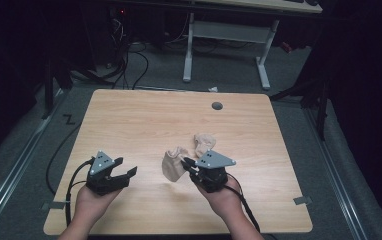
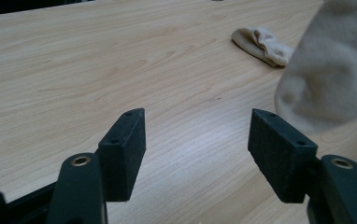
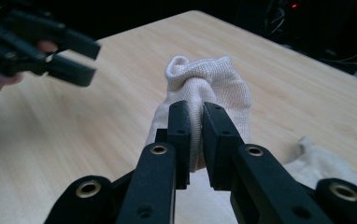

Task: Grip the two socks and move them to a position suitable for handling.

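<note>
Pinching one of two beige socks [image 3: 211,84], right tongs [image 3: 196,140]; second sock [image 2: 262,44] flat on table [image 1: 129,120]; left tongs [image 2: 197,154] spread.

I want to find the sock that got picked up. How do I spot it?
Look at the wooden table, near its middle front. The right claw pinches a cream sock and holds it up. The other sock lies flat on the table behind it, with nothing touching it.

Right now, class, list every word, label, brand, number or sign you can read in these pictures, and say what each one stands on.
None can be read: no print shows on the table, the held sock, the other sock, or either gripper.
Black Z-shaped mark on the floor: a squiggle, not clearly a letter.
</note>
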Demonstrator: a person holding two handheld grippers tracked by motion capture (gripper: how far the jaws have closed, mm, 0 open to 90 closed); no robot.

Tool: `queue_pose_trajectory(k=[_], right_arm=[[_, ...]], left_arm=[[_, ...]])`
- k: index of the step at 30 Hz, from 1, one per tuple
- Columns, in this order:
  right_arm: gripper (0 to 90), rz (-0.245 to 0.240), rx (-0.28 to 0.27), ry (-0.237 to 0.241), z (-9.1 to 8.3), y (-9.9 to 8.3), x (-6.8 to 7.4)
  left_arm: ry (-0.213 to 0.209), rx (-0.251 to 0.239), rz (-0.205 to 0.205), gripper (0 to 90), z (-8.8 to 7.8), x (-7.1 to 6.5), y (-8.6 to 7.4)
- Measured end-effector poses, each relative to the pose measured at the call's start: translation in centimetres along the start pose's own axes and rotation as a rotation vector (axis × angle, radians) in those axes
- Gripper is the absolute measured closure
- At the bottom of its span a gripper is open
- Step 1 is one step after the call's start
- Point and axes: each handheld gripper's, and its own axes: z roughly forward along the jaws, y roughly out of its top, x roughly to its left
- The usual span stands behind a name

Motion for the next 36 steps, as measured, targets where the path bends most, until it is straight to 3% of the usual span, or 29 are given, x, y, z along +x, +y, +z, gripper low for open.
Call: queue_pose_trajectory(k=[6, 7, 13, 19, 24, 32, 35, 36], right_arm=[[82.2, -0.009, 0.09, 0.015, 1.9, -1.9, 0.5], [82.1, 0.001, 0.124, 0.006, 2.5, -2.6, 0.2], [82.1, 0.028, 0.165, -0.029, 3.2, -3.7, -1.3], [81.9, 0.059, 0.233, -0.057, 3.9, -5.2, -2.7], [81.8, 0.068, 0.249, -0.057, 4.3, -5.6, -2.8], [81.4, 0.072, 0.299, -0.045, 5.0, -6.4, -2.7], [81.2, 0.077, 0.327, -0.043, 5.6, -6.8, -2.7], [81.2, 0.077, 0.327, -0.043, 5.6, -6.8, -2.7]], left_arm=[[0.006, 0.039, 0.045, 38.4, 0.7, -0.6, -0.3], [0.002, 0.036, 0.051, 38.4, 0.9, -1.0, -0.3], [-0.004, 0.046, 0.069, 39.3, 1.5, -2.1, -0.2], [-0.04, 0.072, 0.123, 44.4, 2.9, -4.4, -0.3], [-0.056, 0.086, 0.157, 48.0, 3.3, -5.3, -0.4], [-0.089, 0.112, 0.149, 53.3, 4.2, -6.3, -0.8], [-0.095, 0.139, 0.2, 58.0, 4.8, -7.3, -1.1], [-0.095, 0.139, 0.2, 59.5, 4.8, -7.3, -1.1]])
